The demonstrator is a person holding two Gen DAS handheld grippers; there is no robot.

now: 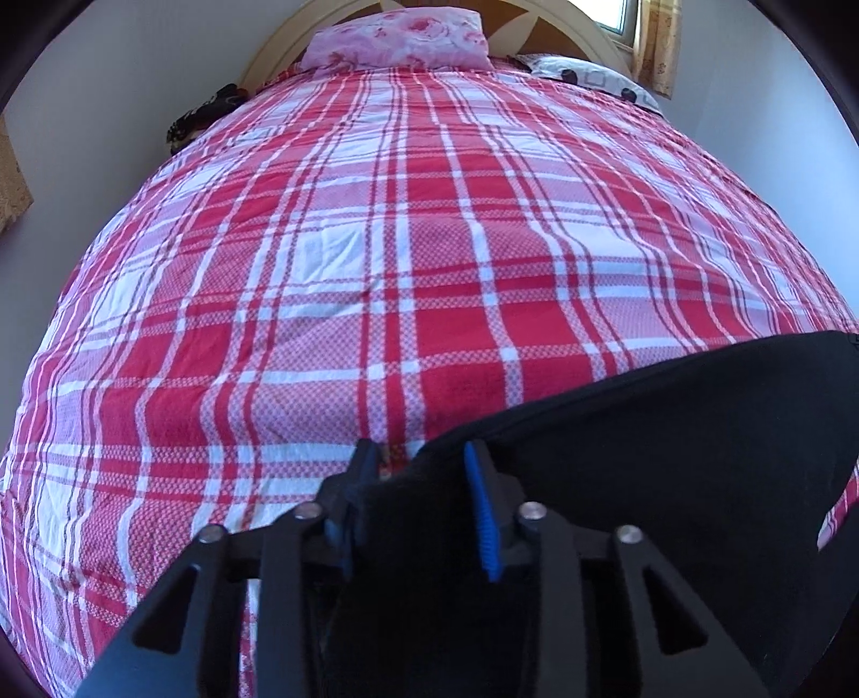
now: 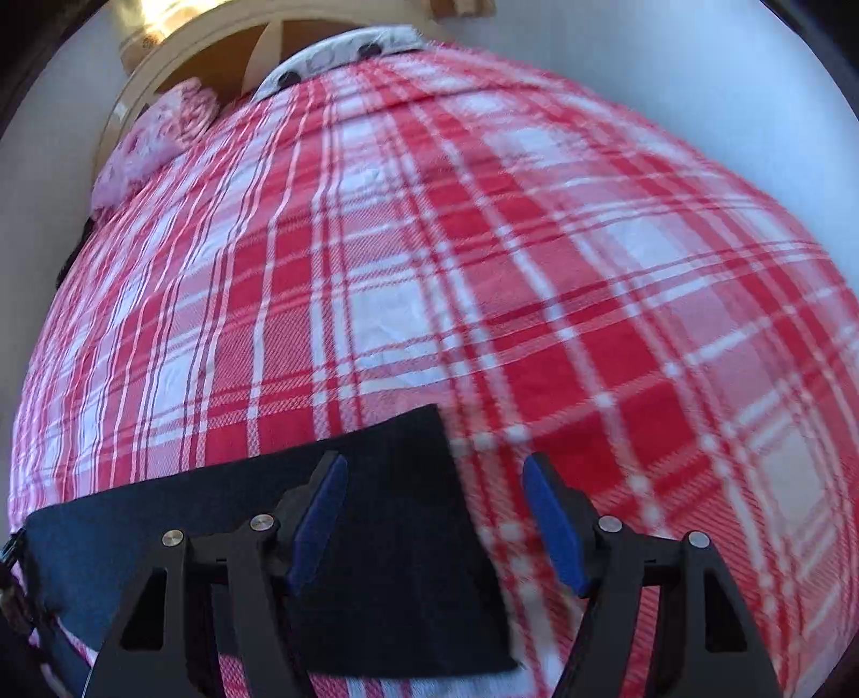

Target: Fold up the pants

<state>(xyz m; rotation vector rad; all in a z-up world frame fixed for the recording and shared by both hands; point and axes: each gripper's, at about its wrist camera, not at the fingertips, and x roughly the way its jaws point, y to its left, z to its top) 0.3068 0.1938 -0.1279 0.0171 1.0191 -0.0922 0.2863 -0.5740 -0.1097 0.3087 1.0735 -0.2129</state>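
Dark navy pants (image 1: 671, 429) lie on a red and white plaid bed cover. In the left wrist view my left gripper (image 1: 421, 456) is shut on a bunched edge of the pants, and the cloth runs off to the right. In the right wrist view the pants (image 2: 376, 526) lie flat, with a squared end near the middle. My right gripper (image 2: 435, 472) is open above that end, its left finger over the cloth and its right finger over the bed cover. It holds nothing.
The plaid bed cover (image 1: 376, 241) fills both views. A pink floral pillow (image 1: 397, 37) and a white patterned pillow (image 1: 590, 75) lie at the headboard (image 2: 215, 59). Dark patterned cloth (image 1: 204, 115) sits at the bed's far left edge. White walls flank the bed.
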